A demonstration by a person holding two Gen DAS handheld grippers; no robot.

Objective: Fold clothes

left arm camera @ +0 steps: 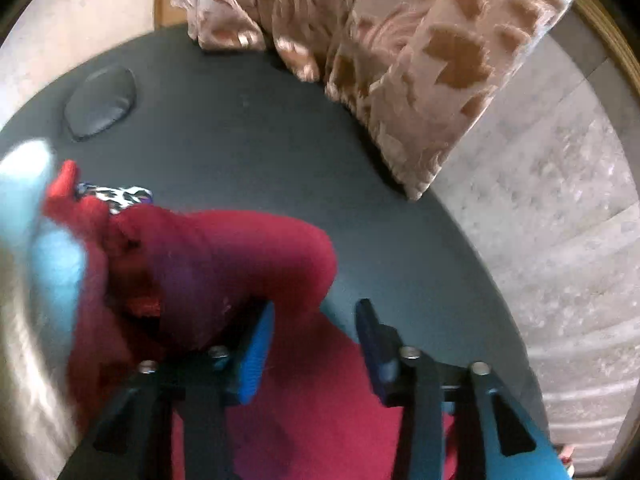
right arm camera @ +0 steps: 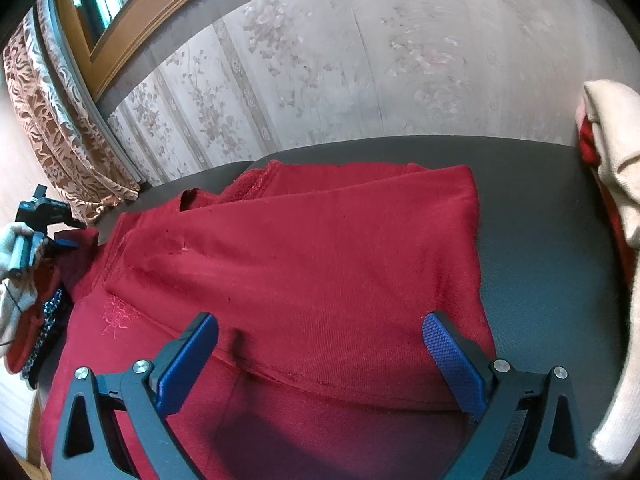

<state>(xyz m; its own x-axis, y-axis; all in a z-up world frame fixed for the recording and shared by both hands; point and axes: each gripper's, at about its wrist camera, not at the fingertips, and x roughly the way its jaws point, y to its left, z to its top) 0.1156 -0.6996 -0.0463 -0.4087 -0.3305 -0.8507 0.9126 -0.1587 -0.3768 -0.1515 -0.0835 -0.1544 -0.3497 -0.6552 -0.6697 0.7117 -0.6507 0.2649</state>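
A dark red garment [right arm camera: 320,248] lies partly folded on the dark grey table [right arm camera: 552,240], with one layer turned over the middle. My right gripper [right arm camera: 320,356] is open just above its near part, holding nothing. In the left wrist view the same red garment [left arm camera: 240,264] bunches up on the table [left arm camera: 248,120]. My left gripper [left arm camera: 316,332] is open over the cloth, with nothing between its blue pads. The left gripper also shows at the far left of the right wrist view [right arm camera: 48,220], at the garment's end.
A patterned beige curtain [left arm camera: 380,52] hangs onto the table's far edge. A dark pad [left arm camera: 100,102] lies on the table. A black-and-white patterned cloth [left arm camera: 120,196] peeks from behind the red one. A cream and red pile [right arm camera: 612,184] sits at the right.
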